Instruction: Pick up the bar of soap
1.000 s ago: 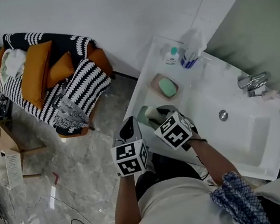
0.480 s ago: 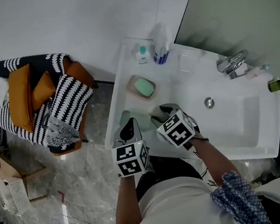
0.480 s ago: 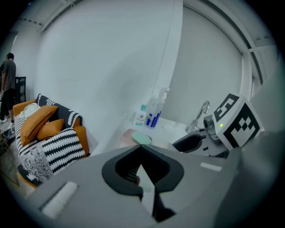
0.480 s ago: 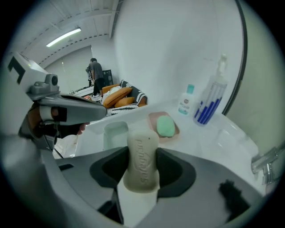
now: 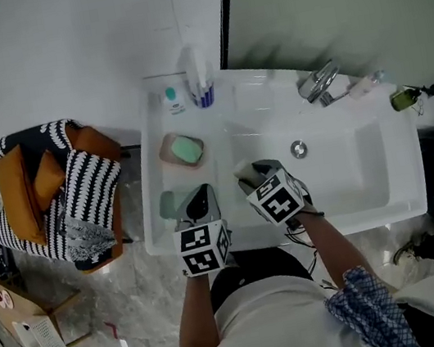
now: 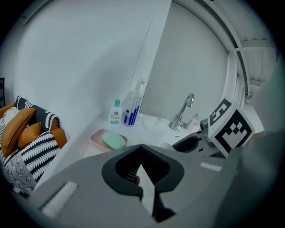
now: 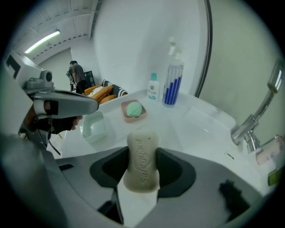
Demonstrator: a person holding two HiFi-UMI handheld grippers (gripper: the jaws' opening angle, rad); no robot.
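Note:
A beige bar of soap [image 7: 141, 162] with embossed lettering stands upright between the jaws of my right gripper [image 7: 142, 149], which is shut on it. In the head view that gripper [image 5: 252, 175] hangs over the sink's front left part, with the beige soap [image 5: 244, 174] at its tip. My left gripper [image 5: 198, 202] hovers over the counter's front left, and in its own view the left gripper [image 6: 141, 149] has its jaws together on nothing. A second, green soap [image 5: 187, 150] lies in a pink dish [image 7: 133, 116] further back on the counter.
An empty pale green dish [image 5: 168, 204] sits beside the left gripper. A small bottle [image 5: 171, 99] and a spray bottle [image 5: 198, 76] stand at the back of the white counter [image 5: 155, 221]. The basin's drain [image 5: 299, 148] and faucet [image 5: 319, 84] are to the right. A striped sofa [image 5: 47, 198] stands on the left.
Both grippers have moved in over the sink counter, which now sits square in the head view. The right gripper still holds the beige soap.

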